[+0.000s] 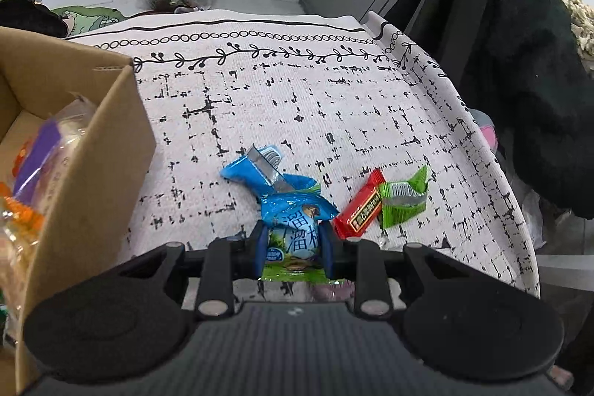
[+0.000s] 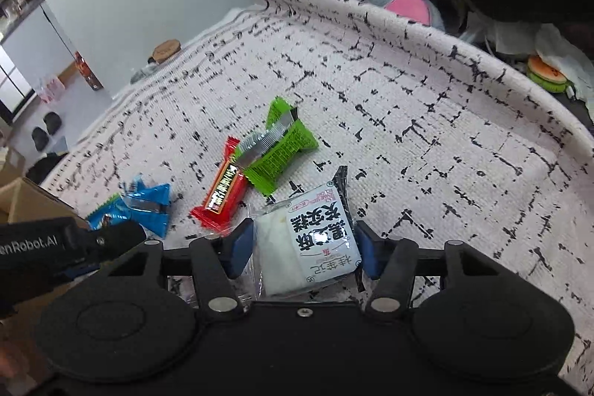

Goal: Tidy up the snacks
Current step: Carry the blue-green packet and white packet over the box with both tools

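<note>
in the left wrist view, low in the middle, the left claw is pinching a blue and green snack bag. its 2 blue pads press on the bag's sides, and the black frame hides the bag's bottom edge. a second blue wrapper lies just above it, touching; where 1 stops and the other starts is hard to make out. to the right lie a red bar and a green packet, touching each other on the spotted cloth over the worktop. at the left edge a cardboard box is cut off by the frame; the snacks inside look blurry.

in the right wrist view, low in the middle, the right claw sits around a white packet with black letters. the right pad touches it, but a small gap shows at the left pad, so the claw is not squeezing it. the packet's near end hides behind the frame.
</note>
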A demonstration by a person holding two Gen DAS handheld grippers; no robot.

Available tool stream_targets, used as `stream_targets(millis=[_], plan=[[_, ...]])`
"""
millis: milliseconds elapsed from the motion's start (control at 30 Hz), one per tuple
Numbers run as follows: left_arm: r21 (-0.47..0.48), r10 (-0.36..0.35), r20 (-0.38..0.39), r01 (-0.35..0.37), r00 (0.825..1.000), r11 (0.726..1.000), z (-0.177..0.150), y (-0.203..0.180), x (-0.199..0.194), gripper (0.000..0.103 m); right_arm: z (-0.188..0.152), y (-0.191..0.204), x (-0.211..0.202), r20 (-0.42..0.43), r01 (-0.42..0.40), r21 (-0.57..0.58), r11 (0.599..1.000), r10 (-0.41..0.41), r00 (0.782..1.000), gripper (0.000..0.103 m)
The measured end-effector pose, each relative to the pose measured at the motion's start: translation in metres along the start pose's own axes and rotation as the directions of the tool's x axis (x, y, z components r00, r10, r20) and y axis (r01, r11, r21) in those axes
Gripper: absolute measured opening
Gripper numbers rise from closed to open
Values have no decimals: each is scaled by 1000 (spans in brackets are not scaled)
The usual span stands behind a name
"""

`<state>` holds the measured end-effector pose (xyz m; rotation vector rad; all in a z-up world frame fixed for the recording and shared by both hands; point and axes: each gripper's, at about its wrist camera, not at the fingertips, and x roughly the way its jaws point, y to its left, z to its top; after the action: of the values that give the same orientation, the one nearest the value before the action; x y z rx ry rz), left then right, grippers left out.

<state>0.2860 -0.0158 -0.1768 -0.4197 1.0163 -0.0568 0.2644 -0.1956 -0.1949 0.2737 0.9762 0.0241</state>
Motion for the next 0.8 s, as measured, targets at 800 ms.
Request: stream_targets(millis=[800], plan=[[37,-25,87,22,996,999,3,8,-75,28,4,40,-77,92,-167,-26,986,169,981,55]])
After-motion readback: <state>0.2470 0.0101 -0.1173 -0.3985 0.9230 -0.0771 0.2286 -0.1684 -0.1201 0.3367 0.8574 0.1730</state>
